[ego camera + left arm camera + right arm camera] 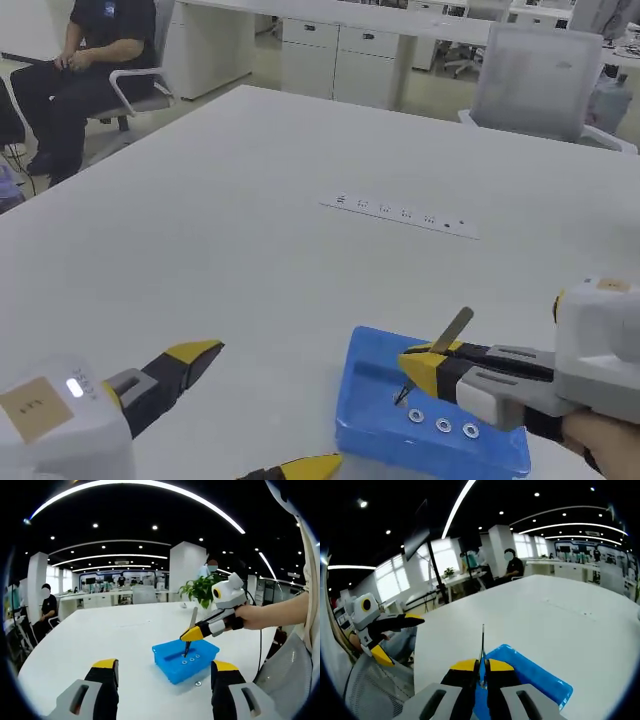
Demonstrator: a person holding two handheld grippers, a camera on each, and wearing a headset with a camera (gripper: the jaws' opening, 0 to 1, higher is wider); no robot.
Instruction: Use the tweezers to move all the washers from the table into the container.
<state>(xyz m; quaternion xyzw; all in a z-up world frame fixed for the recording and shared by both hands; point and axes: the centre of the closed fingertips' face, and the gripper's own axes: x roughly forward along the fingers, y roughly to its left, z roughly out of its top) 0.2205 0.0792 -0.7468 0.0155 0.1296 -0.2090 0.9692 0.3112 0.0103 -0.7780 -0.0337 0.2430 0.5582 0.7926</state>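
So on the left, the left claw is spread wide with nothing in it, hovering over the counter a bit off from the blue container. That's my first worry. Nothing is steadying that container, and it looks like light plastic, so any sideways nudge from the tool could probably scoot it.

Moving right, there are three washers lying flat inside the container. From the left gripper view there's one more washer out on the counter, just beside the container's near wall. So I'd say the job's mostly done but not finished.

That straggler is the tricky bit imo. It's thin, flat metal on a smooth white top, right up against the wall. If the tweezers come in too steep, they could skate off it or flick it away.

On the right, the right claw is pressed together on the tweezers, pinching them mid-body. The tips are angled down into the container near the washers. Can't tell if the tips are holding anything right now. The tool is only gripped at one spot, so it could twist in the claw if the tips catch the container floor or wall.
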